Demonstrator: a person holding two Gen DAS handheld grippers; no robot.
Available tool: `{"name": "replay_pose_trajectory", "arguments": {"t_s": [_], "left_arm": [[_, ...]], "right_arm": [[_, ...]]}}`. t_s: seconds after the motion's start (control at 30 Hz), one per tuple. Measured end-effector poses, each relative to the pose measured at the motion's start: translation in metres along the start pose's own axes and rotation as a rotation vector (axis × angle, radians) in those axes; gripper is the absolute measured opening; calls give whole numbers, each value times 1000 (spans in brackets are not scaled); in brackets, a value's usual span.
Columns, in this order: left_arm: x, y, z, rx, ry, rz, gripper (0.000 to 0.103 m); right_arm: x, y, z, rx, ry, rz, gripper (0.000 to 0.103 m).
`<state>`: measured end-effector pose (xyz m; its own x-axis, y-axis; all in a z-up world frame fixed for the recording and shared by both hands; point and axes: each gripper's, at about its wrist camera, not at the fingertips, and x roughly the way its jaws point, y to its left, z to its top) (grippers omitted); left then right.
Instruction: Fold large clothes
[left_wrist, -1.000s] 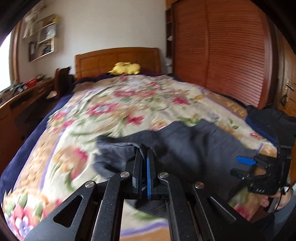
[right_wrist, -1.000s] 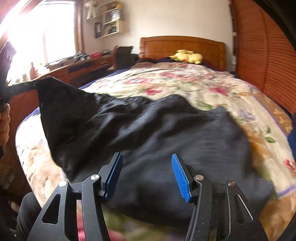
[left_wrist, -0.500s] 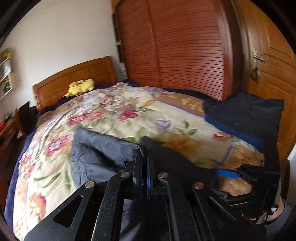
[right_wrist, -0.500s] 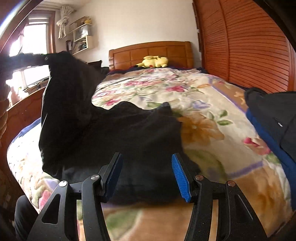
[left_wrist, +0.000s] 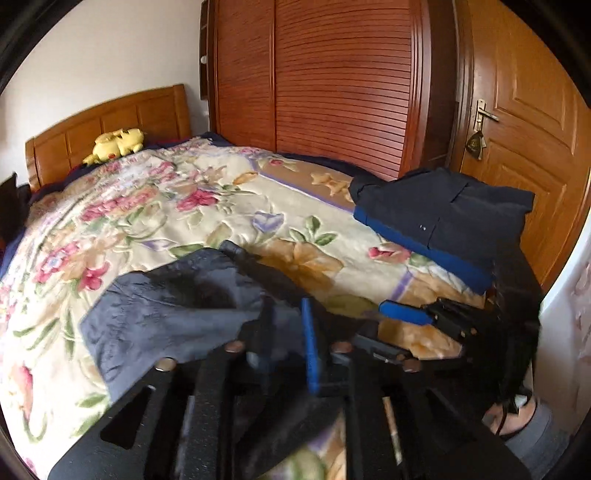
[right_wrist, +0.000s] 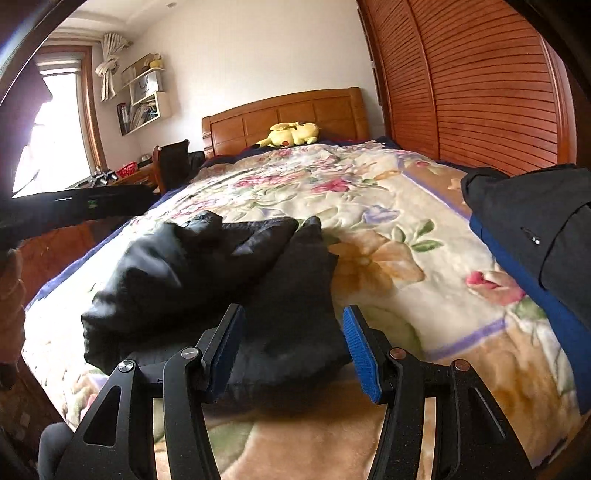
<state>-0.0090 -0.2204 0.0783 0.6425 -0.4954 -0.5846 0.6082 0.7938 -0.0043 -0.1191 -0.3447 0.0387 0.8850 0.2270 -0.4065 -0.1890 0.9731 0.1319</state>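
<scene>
A dark grey garment (left_wrist: 177, 314) lies bunched and partly folded on the floral bedspread (left_wrist: 166, 210); it also shows in the right wrist view (right_wrist: 207, 273). My left gripper (left_wrist: 288, 332) is just above the garment's near edge, its jaws parted a little with cloth between and under them. My right gripper (right_wrist: 291, 350) is open and empty, just over the garment's near right edge; it appears in the left wrist view (left_wrist: 406, 314) at the right.
A folded dark and blue pile of clothes (left_wrist: 443, 218) sits at the bed's right corner, also in the right wrist view (right_wrist: 535, 236). A yellow plush toy (right_wrist: 291, 134) lies by the headboard. Wooden wardrobe (left_wrist: 332, 81) and door (left_wrist: 524, 129) stand to the right.
My left gripper carried the lifted cloth over to the right and down onto the garment, then parted its jaws. The garment now lies doubled over. The right gripper stayed open.
</scene>
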Motion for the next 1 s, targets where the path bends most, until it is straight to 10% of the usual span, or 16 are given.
{"name": "replay_pose_trajectory", "arguments": {"t_s": [0.37,0.67,1.0], "left_arm": [[-24,60,-59,-46,-45,57,76],[-27,120,-114,-158,-45,154,77],[-31,177,-153,-236,-50,223,77]], "right_arm": [[-5,8,8,-56,-14,-26,57],[-4,50,48,-165,-30,28,57],[73,75,67,-308,172,-56,69]]}}
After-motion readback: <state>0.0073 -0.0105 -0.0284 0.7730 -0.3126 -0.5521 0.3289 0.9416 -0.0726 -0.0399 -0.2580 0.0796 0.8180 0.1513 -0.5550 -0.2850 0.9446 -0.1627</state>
